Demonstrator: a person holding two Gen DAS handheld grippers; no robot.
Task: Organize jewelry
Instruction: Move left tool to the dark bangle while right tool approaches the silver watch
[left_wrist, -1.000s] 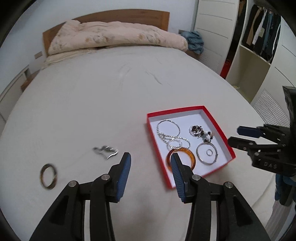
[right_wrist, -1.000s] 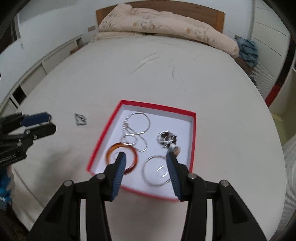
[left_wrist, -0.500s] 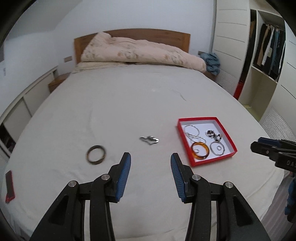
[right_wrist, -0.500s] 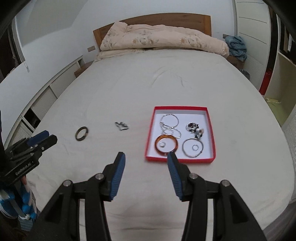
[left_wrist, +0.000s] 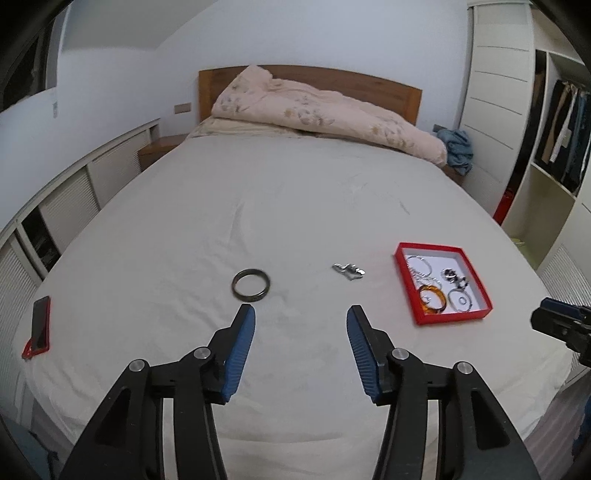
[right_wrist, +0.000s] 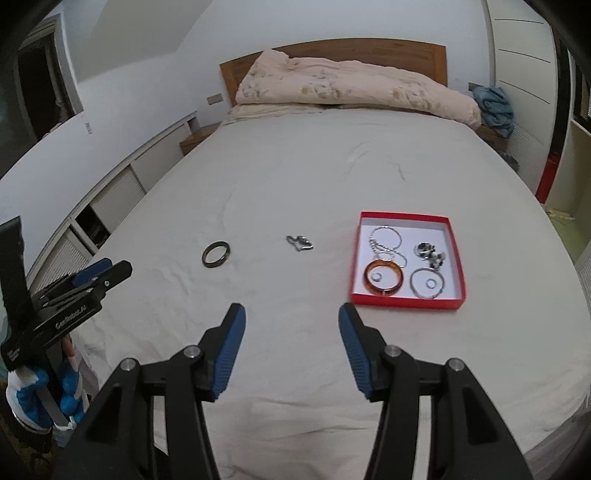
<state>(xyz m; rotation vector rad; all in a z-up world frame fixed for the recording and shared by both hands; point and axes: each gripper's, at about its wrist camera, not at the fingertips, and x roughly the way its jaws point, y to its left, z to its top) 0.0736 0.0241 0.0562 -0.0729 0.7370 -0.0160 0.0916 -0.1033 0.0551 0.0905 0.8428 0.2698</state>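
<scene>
A red jewelry box (left_wrist: 406, 284) (right_wrist: 355, 254) with a white floor lies on the bed and holds an amber bangle (right_wrist: 383, 282), silver hoops, chains and a beaded piece. A dark bangle (left_wrist: 251, 285) (right_wrist: 217, 253) and a small silver trinket (left_wrist: 348, 270) (right_wrist: 300, 243) lie loose on the sheet to the left of the box. My left gripper (left_wrist: 301, 321) is open and empty, raised in front of the dark bangle. My right gripper (right_wrist: 291, 317) is open and empty, pulled back from the box. The left gripper also shows in the right wrist view (right_wrist: 101, 271).
A folded beige duvet (left_wrist: 314, 107) lies at the wooden headboard. A red phone (left_wrist: 40, 326) lies on the bed's left edge. An open wardrobe with clothes (left_wrist: 561, 122) stands on the right. Low white cabinets (right_wrist: 122, 192) run along the left wall.
Both grippers have pulled back and up from the box, so the whole bed now shows. The left gripper has swung left toward the dark bangle. Both stay open.
</scene>
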